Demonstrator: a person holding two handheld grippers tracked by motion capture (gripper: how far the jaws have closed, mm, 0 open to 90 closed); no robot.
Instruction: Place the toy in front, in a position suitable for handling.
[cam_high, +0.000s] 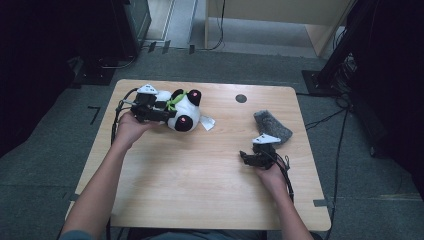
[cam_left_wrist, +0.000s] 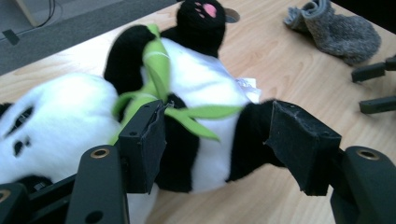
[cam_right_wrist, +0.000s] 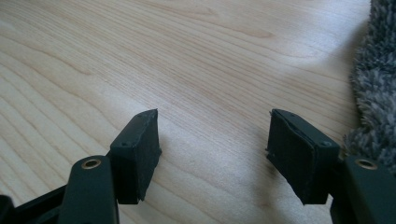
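1. Wooden tabletop (cam_high: 200, 170), pale, rounded corners, round grommet hole (cam_high: 241, 98) near far edge. Mostly bare across the near half.
2. Plush panda (cam_high: 182, 111) lying on its side at far left of tabletop, green ribbon (cam_left_wrist: 159, 70) round the neck, white tag (cam_high: 208, 122) sticking out beside it. Pink-padded paw pointing away in left gripper view.
3. Grey sock (cam_high: 272, 125) crumpled at far right, well apart from panda, just beyond right claw.
4. Left claw (cam_high: 167, 114) at panda's body: jaws apart, straddling the black-and-white middle, left pad (cam_left_wrist: 144, 144) against the fur, other pad just beside a black limb. Firm pinch not evident; read as not yet clamped.
5. Right claw (cam_right_wrist: 212, 149) jaws apart over bare wood, nothing between, sock fuzz at the right-hand jaw.
6. Risks, judged: soft fur could squash and slip out if closed on the ribbon or a limb rather than the body; ribbon may snag on a pad; lifting off-centre could let the panda swing.
7. Hard to make out: panda's face cut off at frame edge; underside contact hidden; tag print unreadable.
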